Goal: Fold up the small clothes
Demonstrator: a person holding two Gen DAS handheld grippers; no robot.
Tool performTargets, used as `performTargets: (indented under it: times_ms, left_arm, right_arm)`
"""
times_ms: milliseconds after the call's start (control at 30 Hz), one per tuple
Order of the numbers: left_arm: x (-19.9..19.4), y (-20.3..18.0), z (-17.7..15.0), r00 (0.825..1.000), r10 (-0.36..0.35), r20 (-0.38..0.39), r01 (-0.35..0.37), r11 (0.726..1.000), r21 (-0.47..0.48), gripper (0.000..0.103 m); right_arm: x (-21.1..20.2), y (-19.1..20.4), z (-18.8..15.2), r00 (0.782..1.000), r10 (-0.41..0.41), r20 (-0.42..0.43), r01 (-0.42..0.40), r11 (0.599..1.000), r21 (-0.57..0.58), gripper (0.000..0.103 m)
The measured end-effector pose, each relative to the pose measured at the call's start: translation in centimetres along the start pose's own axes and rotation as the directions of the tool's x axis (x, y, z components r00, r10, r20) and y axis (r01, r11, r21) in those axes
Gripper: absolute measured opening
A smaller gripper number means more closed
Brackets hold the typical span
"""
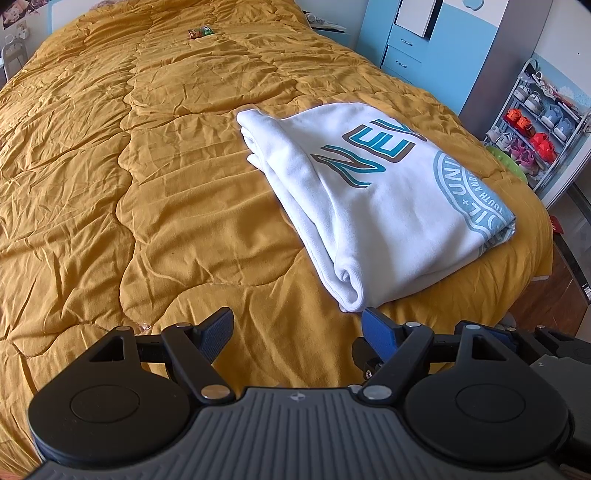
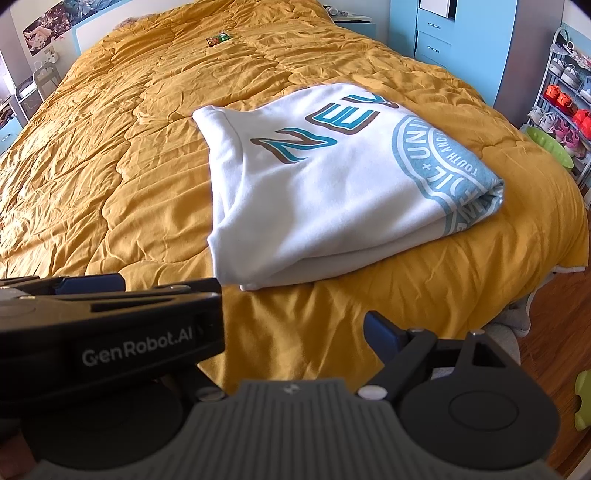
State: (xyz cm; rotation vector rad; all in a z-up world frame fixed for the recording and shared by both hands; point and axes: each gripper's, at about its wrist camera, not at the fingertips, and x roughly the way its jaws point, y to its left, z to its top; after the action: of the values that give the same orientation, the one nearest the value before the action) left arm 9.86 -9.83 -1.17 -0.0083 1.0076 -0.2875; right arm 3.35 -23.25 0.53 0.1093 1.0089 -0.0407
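A white sweatshirt (image 1: pixel 373 206) with teal lettering and a round teal print lies folded into a flat rectangle on the mustard quilt (image 1: pixel 147 184), near the bed's right edge. My left gripper (image 1: pixel 297 325) is open and holds nothing. It hovers just short of the garment's near corner, with its right fingertip (image 1: pixel 375 326) close to the rolled fold. In the right wrist view the same sweatshirt (image 2: pixel 325 192) lies ahead. My right gripper (image 2: pixel 299 325) stands open and empty short of its near edge. The left gripper's body (image 2: pixel 110 332) hides the right gripper's left finger.
A small colourful packet (image 1: pixel 201 32) lies far up the bed. Blue drawers (image 1: pixel 402 48) and a shoe rack (image 1: pixel 535 125) stand to the right, beyond the bed's edge. A green object (image 2: pixel 550 146) sits by the rack, above a wooden floor (image 2: pixel 546 354).
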Motion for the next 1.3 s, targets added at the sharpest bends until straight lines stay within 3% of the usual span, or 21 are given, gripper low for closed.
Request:
performTargets:
  times_ms: [1300]
  left_arm:
    - [0.0,-0.02,-0.15,1.0,-0.01,-0.005,0.01,1.0,0.01,0.092]
  right_arm:
    - [0.25,0.08,-0.12,1.0,0.012,-0.001,-0.012,1.0,0.002,0.081]
